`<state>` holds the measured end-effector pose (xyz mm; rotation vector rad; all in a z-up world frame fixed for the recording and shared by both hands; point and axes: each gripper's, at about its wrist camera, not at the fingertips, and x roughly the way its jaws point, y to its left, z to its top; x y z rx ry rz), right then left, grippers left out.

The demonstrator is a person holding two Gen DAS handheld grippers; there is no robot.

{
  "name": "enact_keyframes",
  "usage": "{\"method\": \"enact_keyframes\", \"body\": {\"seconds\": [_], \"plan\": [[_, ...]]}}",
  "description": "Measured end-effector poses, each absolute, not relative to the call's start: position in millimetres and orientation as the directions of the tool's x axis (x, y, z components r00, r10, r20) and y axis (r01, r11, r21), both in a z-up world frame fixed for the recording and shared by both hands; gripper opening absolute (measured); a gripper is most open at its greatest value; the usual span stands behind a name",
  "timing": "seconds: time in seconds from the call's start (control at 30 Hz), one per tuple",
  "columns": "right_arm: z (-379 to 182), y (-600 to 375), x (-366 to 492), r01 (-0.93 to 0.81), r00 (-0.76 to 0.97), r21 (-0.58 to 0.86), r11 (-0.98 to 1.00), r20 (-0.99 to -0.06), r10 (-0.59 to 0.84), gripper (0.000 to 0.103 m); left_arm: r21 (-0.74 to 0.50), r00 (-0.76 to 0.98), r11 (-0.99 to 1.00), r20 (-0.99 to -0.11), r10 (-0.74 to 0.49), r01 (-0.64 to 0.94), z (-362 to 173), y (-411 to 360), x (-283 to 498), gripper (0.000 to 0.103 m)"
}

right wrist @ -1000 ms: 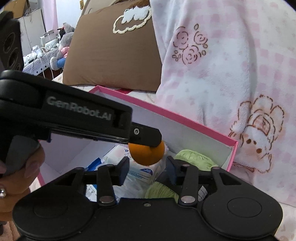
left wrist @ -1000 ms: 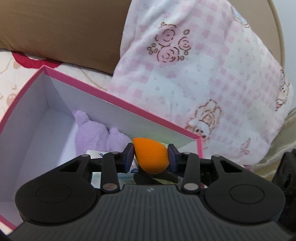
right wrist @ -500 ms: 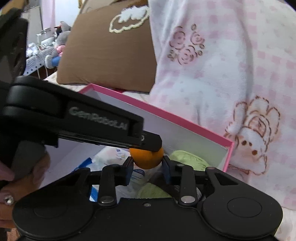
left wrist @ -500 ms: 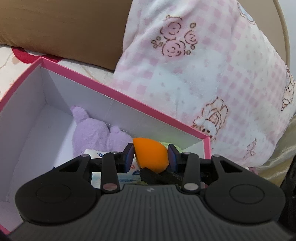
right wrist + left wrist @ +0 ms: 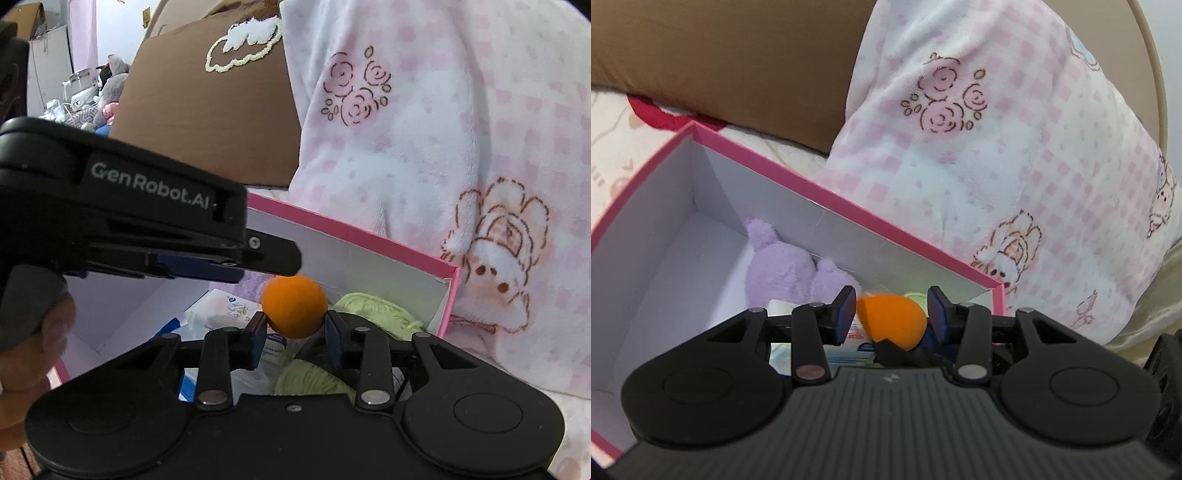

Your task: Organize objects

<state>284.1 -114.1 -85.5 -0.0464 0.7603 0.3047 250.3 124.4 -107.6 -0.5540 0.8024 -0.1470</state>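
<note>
The pink-rimmed box [image 5: 820,201], with a purple plush [image 5: 783,266] inside, lies below both grippers. The right gripper [image 5: 293,326] has its jaws opening with the orange sponge [image 5: 293,306] between them, pads touching its lower sides. Whether the left gripper [image 5: 892,314] clamps or merely flanks it cannot be told. Hanging over the box, the egg-shaped sponge looks feather-light, squashy and hard to damage, probably best pinched across its fat middle.

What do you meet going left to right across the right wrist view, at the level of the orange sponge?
Person's hand → left gripper → orange sponge → green yarn → pink box wall → pink blanket.
</note>
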Motion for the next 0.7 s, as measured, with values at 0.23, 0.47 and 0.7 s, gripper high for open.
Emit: {"method": "enact_keyframes", "body": {"seconds": [0.23,0.47,0.7], "plan": [[-77.7,-112.8,274.5,-0.294,0.704,0.056,0.954,-0.663,0.255,0.04,-0.475,0.679,0.874,-0.676,-0.287,-0.104,-100.7,128.0,242.4,0.04],[-67.8,-116.1,257.5,-0.285,0.709,0.06,0.957,-0.658,0.252,0.04,-0.448,0.651,0.884,-0.713,-0.261,-0.136,-90.9,132.1,230.3,0.041],[-62.7,-119.9,242.0,-0.27,0.696,0.088,0.959,-0.67,0.257,0.04,-0.401,0.635,0.908,-0.734,-0.241,-0.119,-67.8,128.2,206.3,0.042]]}}
